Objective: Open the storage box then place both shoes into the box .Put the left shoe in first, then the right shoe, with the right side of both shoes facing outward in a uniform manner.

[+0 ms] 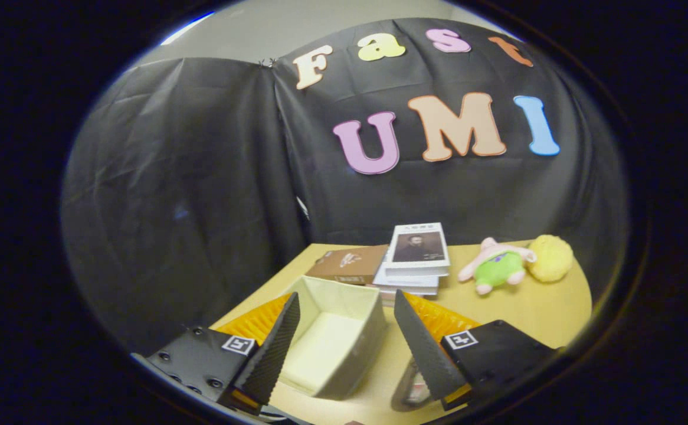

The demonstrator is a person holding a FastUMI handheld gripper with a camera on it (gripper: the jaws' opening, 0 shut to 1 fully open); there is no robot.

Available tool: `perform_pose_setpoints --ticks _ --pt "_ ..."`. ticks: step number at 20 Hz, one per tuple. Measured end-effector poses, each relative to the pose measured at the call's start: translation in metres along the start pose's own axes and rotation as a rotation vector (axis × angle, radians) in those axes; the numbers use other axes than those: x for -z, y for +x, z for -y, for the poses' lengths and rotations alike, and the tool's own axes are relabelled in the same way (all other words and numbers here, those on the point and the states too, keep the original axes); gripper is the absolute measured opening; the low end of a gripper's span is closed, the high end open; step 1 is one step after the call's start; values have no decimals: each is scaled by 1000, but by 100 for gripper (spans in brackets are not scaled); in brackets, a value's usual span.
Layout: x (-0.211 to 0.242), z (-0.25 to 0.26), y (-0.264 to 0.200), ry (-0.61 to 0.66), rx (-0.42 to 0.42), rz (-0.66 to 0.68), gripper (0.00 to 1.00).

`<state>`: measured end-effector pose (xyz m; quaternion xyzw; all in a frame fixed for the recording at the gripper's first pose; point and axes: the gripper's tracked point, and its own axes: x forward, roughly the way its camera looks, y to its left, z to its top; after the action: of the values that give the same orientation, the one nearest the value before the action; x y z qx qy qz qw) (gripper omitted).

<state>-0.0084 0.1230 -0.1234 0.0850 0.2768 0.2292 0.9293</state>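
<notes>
fingers (276, 342) of the gripper (344, 348) stand wide apart, holding nothing, in the lower middle of the frame. between and just ahead of them sits the cream fabric storage box (335, 342), already open and empty, its long axis running away from the fingers and slightly to the upper right. an orange ridged object (438, 319) shows behind both fingers, beside the box. under the right finger, at the lower edge, a rounded dark shape (409, 392) may be a shoe; too little shows to be sure. further up on the yellow table (544, 313) lie a brown box (347, 264), a stack of books (415, 260), a pink-and-green plush toy (497, 265) and a yellow fluffy ball (550, 257). by my judgement the opening step is done, and the left shoe comes next.
</notes>
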Motion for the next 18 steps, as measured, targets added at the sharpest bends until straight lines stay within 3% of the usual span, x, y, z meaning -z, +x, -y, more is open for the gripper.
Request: perform_pose_setpoints --ticks 9,18 --pt "63 88 -5 -44 121 -90 100" --pt "149 129 3 -39 139 -260 100"
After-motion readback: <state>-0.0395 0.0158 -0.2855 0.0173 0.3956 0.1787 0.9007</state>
